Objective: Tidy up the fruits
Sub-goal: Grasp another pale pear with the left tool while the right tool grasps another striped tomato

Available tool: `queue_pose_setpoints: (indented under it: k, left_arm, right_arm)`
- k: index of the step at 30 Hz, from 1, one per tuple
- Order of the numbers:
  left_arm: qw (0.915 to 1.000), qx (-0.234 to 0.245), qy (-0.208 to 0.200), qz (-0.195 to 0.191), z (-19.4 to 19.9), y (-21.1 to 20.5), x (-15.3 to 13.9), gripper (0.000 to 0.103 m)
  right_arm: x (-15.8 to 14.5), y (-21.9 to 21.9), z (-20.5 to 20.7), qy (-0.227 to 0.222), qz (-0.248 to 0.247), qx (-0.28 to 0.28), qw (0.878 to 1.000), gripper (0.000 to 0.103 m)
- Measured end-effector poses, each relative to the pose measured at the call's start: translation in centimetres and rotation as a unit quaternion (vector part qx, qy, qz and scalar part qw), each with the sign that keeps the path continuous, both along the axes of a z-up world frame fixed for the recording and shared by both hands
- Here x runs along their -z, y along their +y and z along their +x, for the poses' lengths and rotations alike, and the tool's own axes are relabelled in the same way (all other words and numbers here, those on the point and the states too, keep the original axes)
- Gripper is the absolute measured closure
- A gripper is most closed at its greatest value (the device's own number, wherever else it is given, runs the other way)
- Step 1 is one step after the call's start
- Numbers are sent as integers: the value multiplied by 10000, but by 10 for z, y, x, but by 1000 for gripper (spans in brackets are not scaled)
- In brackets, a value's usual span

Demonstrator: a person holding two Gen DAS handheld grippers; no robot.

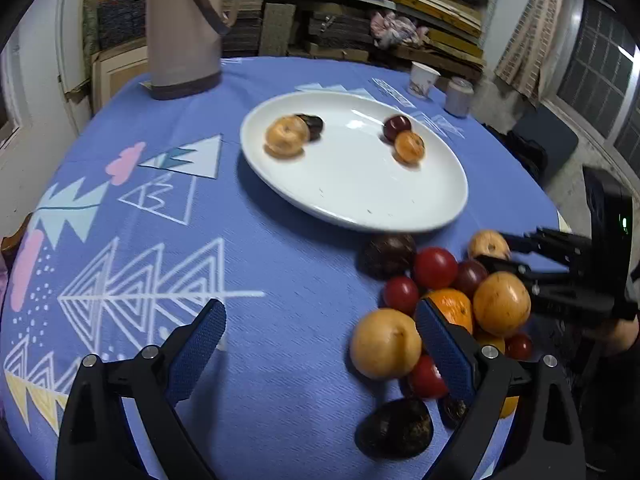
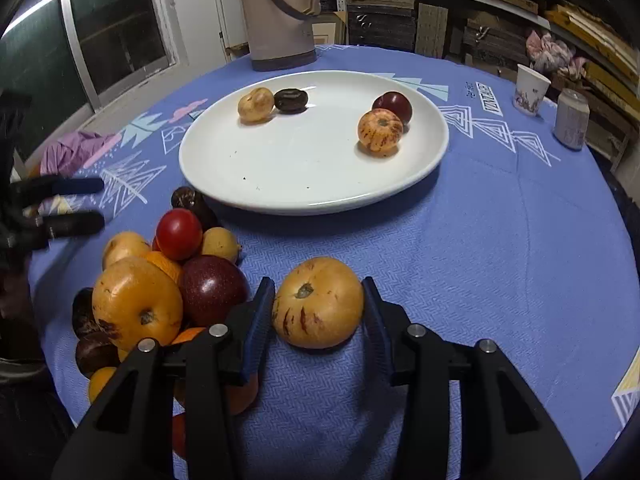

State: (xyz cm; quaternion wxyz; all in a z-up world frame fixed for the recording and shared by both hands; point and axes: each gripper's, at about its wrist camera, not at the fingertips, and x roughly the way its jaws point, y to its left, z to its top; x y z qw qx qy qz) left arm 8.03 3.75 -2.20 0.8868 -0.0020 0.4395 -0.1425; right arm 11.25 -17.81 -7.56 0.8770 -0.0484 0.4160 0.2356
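Observation:
A white plate (image 1: 420,216) (image 2: 208,176) sits mid-table with several fruits: a yellow one (image 2: 256,105) beside a dark one (image 2: 291,100), and a striped yellow one (image 2: 379,132) beside a dark red one (image 2: 394,106). A pile of yellow, red, orange and dark fruits (image 1: 436,304) (image 2: 160,288) lies on the cloth near the plate. My right gripper (image 2: 319,304) is open, its jaws standing around a striped yellow fruit (image 2: 319,308) on the cloth; whether the pads touch it I cannot tell. It also shows in the left wrist view (image 1: 496,250). My left gripper (image 1: 320,336) is open and empty above the cloth, its right finger (image 1: 444,348) against the pile.
A blue patterned tablecloth (image 1: 168,216) covers the round table. A tall beige thermos jug (image 1: 182,28) (image 2: 278,12) stands at the back. A paper cup (image 2: 530,89) and a small can (image 2: 571,119) stand at the far right. A purple cloth (image 2: 74,150) lies at the left edge.

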Motion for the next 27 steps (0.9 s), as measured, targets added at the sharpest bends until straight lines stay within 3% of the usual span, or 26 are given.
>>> queue_pose_setpoints:
  k: [11,15,16,20,23,27]
  left_arm:
    - [9977,506,253,384,-5,-24,22,8]
    - [9978,573,301,174,2,-20,29,19]
    - [9976,618,299,116,3,-19,30,26]
    - [9975,679,38,210,5,-20,36,35]
    - [9973,674,28,298,6,-23,34,55]
    - [9973,593,145,400,4,-23,32,57]
  right_arm:
    - [-2,-19,-8,58,126,230,9996,60]
    - [-6,-19,-10,5,162,216,9996,60]
    - [-6,-18,-10,2,161,216,9996,60]
    - [-1,-18,-7,73,76,284,9995,60]
    - [0,-17,-5,75,63,312,9995,60]
    - [2,-11,-3,41,-181,333,9993,59]
